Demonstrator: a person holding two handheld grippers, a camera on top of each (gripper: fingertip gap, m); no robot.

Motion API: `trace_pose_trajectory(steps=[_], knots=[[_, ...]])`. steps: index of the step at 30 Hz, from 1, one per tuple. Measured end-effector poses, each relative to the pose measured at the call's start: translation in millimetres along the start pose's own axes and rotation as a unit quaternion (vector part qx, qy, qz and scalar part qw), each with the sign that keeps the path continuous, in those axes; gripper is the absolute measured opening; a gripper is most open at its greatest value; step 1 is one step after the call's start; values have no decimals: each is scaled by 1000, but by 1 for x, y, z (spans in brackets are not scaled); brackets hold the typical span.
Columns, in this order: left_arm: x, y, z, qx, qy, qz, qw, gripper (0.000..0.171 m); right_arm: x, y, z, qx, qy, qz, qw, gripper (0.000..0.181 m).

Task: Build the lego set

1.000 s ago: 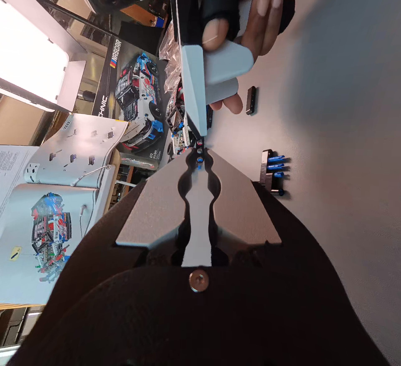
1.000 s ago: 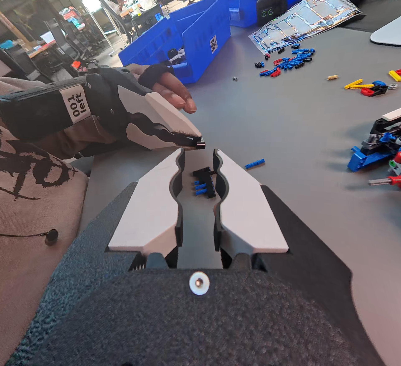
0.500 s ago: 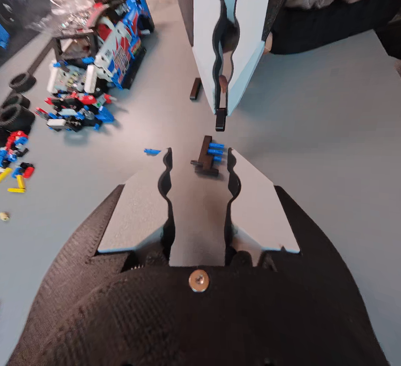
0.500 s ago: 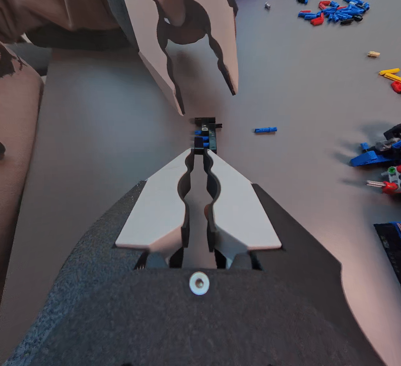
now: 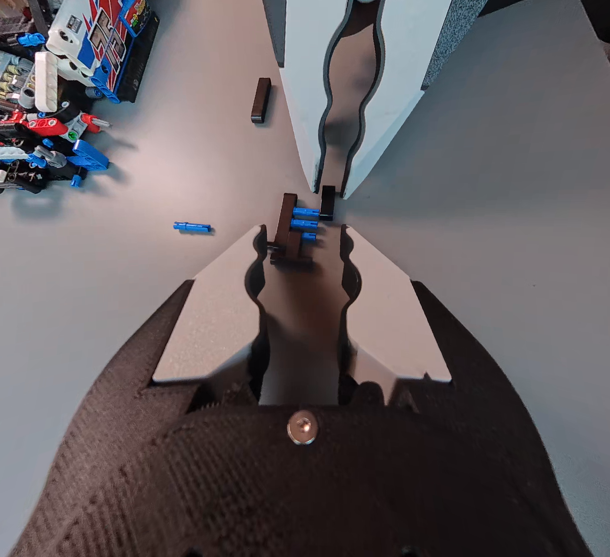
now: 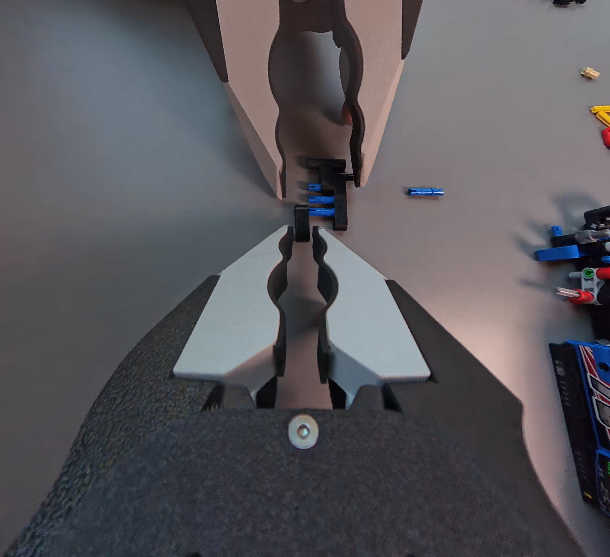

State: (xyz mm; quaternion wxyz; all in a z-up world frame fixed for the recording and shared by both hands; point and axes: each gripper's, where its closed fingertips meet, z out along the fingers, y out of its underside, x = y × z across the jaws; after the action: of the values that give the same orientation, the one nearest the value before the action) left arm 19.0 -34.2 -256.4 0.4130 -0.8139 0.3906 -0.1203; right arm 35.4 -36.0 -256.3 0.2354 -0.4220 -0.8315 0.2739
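Between left gripper (image 5: 302, 227) fingers, black beam assembly (image 5: 288, 231)

The surface (image 5: 495, 244) is plain grey. On it, a black beam (image 5: 286, 221) carries three blue pins (image 5: 305, 211); a small black piece (image 6: 302, 222) sits between white fingers (image 6: 231, 310) edged in black. The model car (image 5: 102, 29) shows red, white and blue panels.

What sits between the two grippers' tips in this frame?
In both wrist views, the black beam with three blue pins lies on the grey table between the open left gripper and the right gripper, which grips a small black piece.
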Motion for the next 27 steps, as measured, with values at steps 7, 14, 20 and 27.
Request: trace_pose_trajectory(steps=[7,14,20,27], knots=[[3,0,1,-1,3,-6,1000,38,0,0,-2,3,-6,0,1000,8],[5,0,1,-3,2,-9,1000,38,-1,-1,2,-5,-4,-9,1000,6],[1,4,-4,-6,-4,-13,1000,44,-4,-2,2,-6,-9,-7,1000,6],[-2,6,-5,-9,-7,-25,1000,43,-5,-4,3,-8,-6,-7,1000,5]])
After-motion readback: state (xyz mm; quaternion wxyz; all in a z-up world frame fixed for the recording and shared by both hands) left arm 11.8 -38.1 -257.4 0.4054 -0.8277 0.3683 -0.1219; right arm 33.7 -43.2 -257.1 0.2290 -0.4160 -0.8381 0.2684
